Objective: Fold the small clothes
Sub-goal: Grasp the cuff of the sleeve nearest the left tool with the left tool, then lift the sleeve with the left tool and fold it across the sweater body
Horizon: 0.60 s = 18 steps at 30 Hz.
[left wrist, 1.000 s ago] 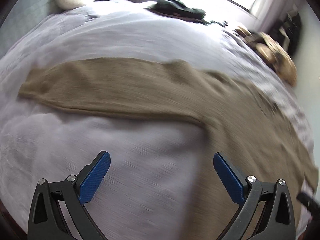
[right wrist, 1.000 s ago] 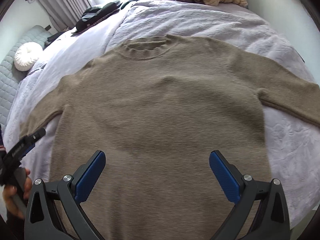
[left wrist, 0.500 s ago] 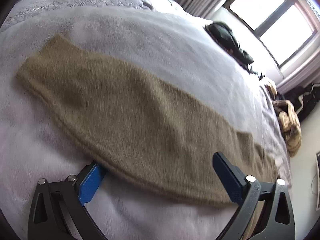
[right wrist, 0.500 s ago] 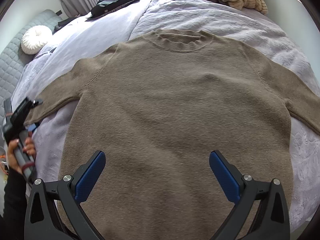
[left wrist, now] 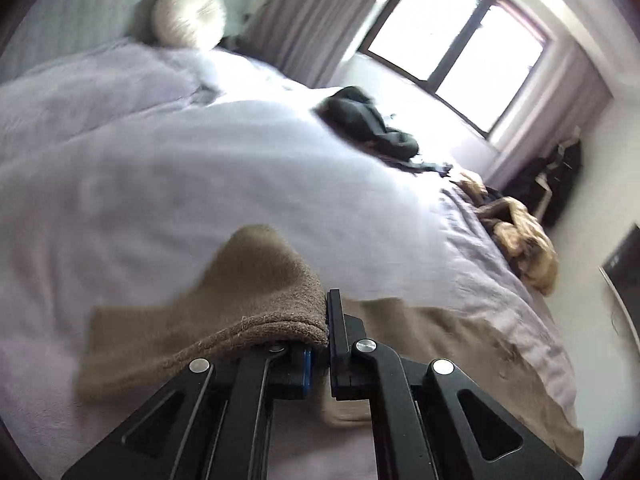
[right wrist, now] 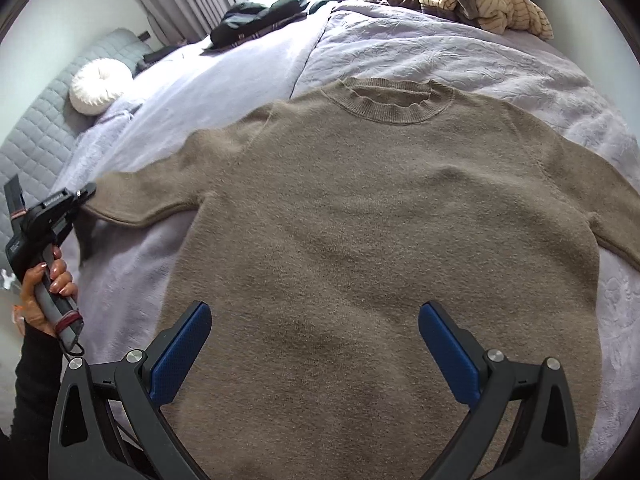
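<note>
sweater [right wrist: 380,216]: we see fuzzy matt brown knit, ribbed collar | bed cover [right wrist: 460,52]: soft matt lilac cloth, embossed | right gripper [right wrist: 316,344]: matt black plastic, textured blue pads [right wrist: 182,356], shiny metal bolts

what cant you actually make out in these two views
- Left wrist view: the left gripper is shut on the sweater sleeve; fabric drapes over one pad, hiding the pinch.
- Right wrist view: the sweater hem sits behind the open right gripper and the bottom edge; its right sleeve is cut off by the frame edge.
- Left wrist view: motion blur smears the round pillow and dark clothes.
</note>
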Tool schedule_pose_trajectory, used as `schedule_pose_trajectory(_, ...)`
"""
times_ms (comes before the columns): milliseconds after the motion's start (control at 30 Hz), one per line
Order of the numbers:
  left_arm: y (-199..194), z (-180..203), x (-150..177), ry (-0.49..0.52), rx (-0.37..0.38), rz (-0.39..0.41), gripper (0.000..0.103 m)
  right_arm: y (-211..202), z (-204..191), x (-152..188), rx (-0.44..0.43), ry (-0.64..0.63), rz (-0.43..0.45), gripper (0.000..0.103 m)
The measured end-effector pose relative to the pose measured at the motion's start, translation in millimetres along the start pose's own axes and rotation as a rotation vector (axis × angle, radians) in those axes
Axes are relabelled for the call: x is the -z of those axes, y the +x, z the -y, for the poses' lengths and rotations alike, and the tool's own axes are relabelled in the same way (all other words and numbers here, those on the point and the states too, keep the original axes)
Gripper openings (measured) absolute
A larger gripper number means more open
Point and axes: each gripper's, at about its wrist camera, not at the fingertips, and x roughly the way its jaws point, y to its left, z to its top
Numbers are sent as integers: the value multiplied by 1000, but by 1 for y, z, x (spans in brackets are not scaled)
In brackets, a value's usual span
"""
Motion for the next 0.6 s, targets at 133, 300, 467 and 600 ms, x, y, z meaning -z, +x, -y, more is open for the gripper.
schedule_pose_trajectory(133, 1, 78, -2, 148, 111, -22, 7, -11, 20, 0, 8, 38, 29, 103)
schedule_pose_trajectory(300, 23, 192, 22, 321, 235, -87, 7, -27, 58, 2, 15, 116, 74, 103)
schedule_pose_trajectory(467, 57, 269, 78, 450, 282, -218, 7, -38, 106, 8, 34, 214, 95, 103)
schedule_pose_trajectory(600, 97, 298, 130, 529, 225, -353, 7, -38, 140, 14, 42, 285, 90, 103)
